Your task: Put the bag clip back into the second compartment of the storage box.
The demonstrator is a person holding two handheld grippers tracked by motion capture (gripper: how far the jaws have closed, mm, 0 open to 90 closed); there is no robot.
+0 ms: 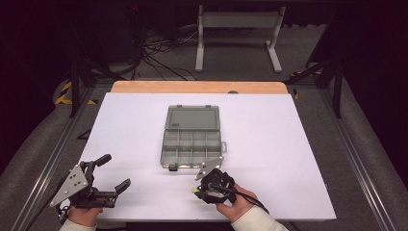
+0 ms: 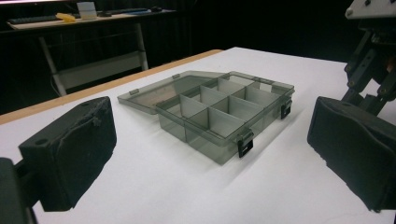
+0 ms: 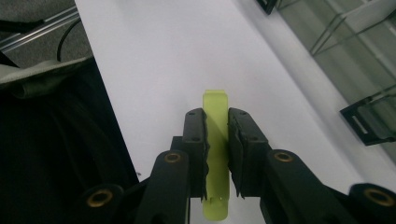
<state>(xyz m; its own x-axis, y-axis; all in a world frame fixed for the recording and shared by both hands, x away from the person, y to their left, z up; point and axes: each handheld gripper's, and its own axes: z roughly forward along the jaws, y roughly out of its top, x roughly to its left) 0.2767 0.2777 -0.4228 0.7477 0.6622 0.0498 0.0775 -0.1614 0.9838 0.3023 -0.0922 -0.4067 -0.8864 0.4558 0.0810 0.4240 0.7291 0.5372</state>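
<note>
At six o'clock of the open organizer box (image 1: 192, 137), my right claw (image 3: 216, 122) pinches a yellow-green strip (image 3: 216, 154); my left claw (image 1: 111, 174) gapes empty. Shallow grip, so the strip may slip.

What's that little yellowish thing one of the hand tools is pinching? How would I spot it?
Start at the white table and find the smoky grey compartment box lying open at its middle. Just in front of the box's near edge, the right gripper is shut on a flat yellow-green plastic strip. It is the one brightly coloured item among black jaws, white tabletop and grey box.
</note>
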